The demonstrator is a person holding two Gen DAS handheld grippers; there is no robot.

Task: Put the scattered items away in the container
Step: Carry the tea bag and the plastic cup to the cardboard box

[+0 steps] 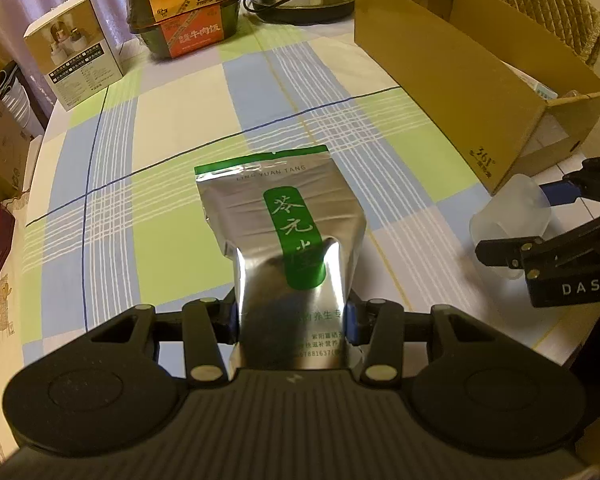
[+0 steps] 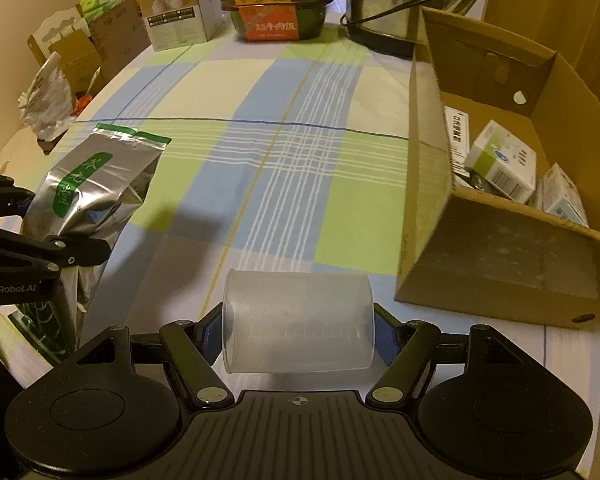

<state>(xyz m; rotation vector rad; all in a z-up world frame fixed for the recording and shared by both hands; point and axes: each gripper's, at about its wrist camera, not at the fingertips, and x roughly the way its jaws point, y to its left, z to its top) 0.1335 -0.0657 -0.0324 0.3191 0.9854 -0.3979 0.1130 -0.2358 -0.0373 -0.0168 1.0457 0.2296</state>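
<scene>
Left gripper (image 1: 292,322) clamped on silver tea pouch (image 1: 284,236), right gripper (image 2: 298,332) clamped on frosted measuring cup (image 2: 298,320), cardboard box (image 2: 496,256) at table's right edge.

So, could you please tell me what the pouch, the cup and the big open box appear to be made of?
Pouch: likely metallised foil laminate, glossy; it creases and mirrors its surroundings. Cup: frosted translucent plastic, matte; the tablecloth shows dimly through it. Open box: brown corrugated cardboard, dull, with folded flaps.

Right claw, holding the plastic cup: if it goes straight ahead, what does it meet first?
Probably nothing soon. The right claw points along bare tablecloth toward the orange food box; the cardboard box lies just right, though depth is unclear.
</scene>
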